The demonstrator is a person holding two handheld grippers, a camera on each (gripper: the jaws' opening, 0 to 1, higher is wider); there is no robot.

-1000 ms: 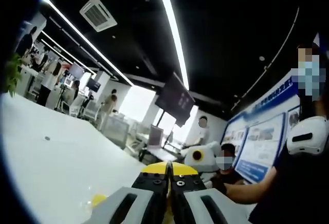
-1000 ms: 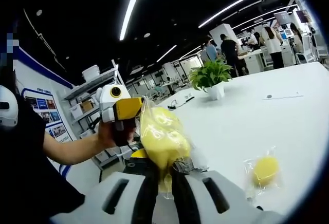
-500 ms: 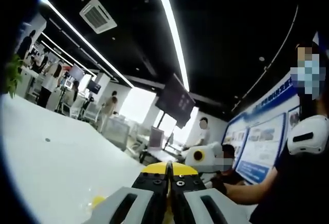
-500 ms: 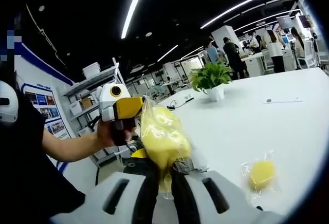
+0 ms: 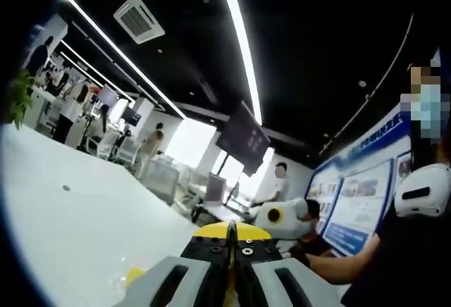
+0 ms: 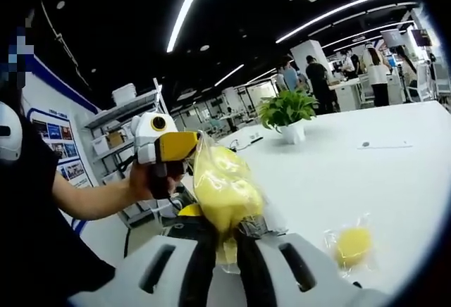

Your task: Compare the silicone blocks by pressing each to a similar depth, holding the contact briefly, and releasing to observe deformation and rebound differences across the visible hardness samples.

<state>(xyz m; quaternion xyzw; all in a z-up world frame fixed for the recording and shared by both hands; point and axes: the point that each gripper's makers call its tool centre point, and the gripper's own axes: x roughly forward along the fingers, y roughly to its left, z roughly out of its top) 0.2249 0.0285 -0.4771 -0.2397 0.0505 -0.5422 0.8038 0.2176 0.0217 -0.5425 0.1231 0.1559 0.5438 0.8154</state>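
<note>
My right gripper (image 6: pixel 224 231) is shut on a soft yellow silicone block (image 6: pixel 224 189) sealed in a clear bag, held up above the white table (image 6: pixel 394 180). The block bulges above the jaws. A second bagged yellow block (image 6: pixel 351 245) lies on the table to the right; it is also at the lower left of the left gripper view as a yellow block (image 5: pixel 134 274). My left gripper (image 5: pixel 231 228) has its jaws pressed together with nothing seen between them. In the right gripper view it is the white and yellow left gripper (image 6: pixel 168 151), held by a hand just left of the bag's top.
A potted plant (image 6: pixel 285 110) stands on the table's far side, with the plant (image 5: pixel 17 99) at the left edge of the other view. A small dark mark (image 5: pixel 65 188) sits on the table (image 5: pixel 84 229). People and desks are far behind. The other gripper (image 5: pixel 276 215) shows at right.
Only the cameras have drifted slightly. The right gripper still pinches the bagged block and the left gripper stays shut.
</note>
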